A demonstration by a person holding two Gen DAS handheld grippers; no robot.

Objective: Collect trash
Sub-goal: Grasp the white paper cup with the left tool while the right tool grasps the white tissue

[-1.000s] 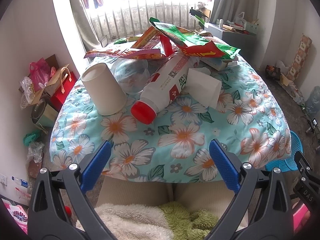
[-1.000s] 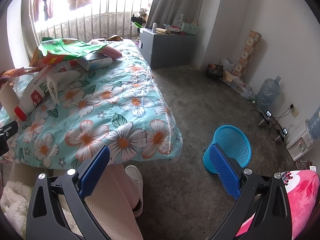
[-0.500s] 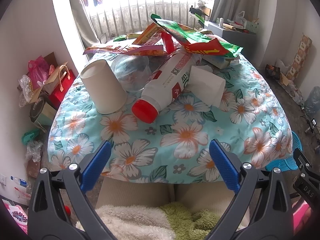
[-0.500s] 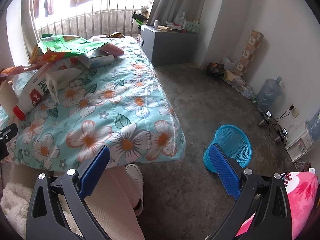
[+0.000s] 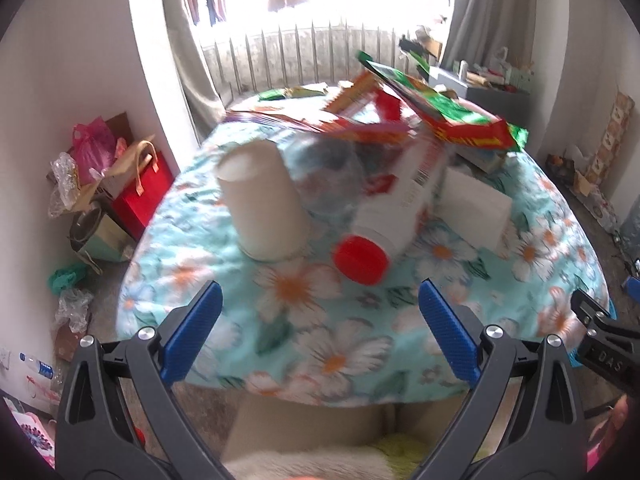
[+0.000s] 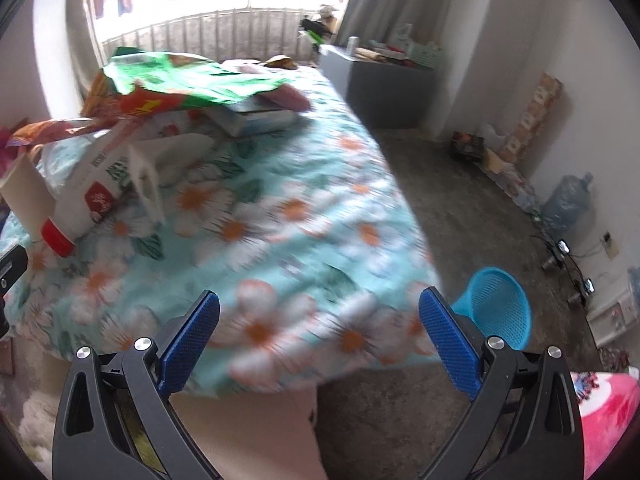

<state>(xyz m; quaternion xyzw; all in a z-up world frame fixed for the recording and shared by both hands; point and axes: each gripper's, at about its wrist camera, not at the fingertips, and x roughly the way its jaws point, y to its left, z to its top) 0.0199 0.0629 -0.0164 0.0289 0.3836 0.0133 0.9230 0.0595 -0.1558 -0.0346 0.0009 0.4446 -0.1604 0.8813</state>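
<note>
On the floral table (image 5: 304,344) in front of you, the trash lay heaped toward the far side: an upturned paper cup (image 5: 264,208), a white bottle (image 5: 396,204) with a red cap (image 5: 361,259) lying on its side with the cap toward you, a clear plastic container (image 5: 328,176) behind them, a folded white paper (image 5: 474,208) to the right, and red and green wrappers (image 5: 452,124) draped over the top. Your left gripper (image 5: 320,328) hung short of the table edge with its jaws spread wide and nothing between them; your right gripper (image 6: 320,332) was likewise agape and empty, out over the table's right corner.

The cup looked light and thin-walled, likely to crush, so you would have done best to pinch it gently across its body. The bottle seemed stiffer and smooth; its round side could slip, so the narrower part just behind the cap looked the surest hold. How full it was could not be told. The wrappers were probably flimsy and crackly, best taken by a free edge; lifting them could shift what leaned beneath. The clear container looked brittle and slick.

The blue basket (image 6: 496,308) stood on the floor beside the table's right corner, near your right gripper, tilted with its mouth facing you. What showed of its inside looked empty, so nothing appeared collected yet.
</note>
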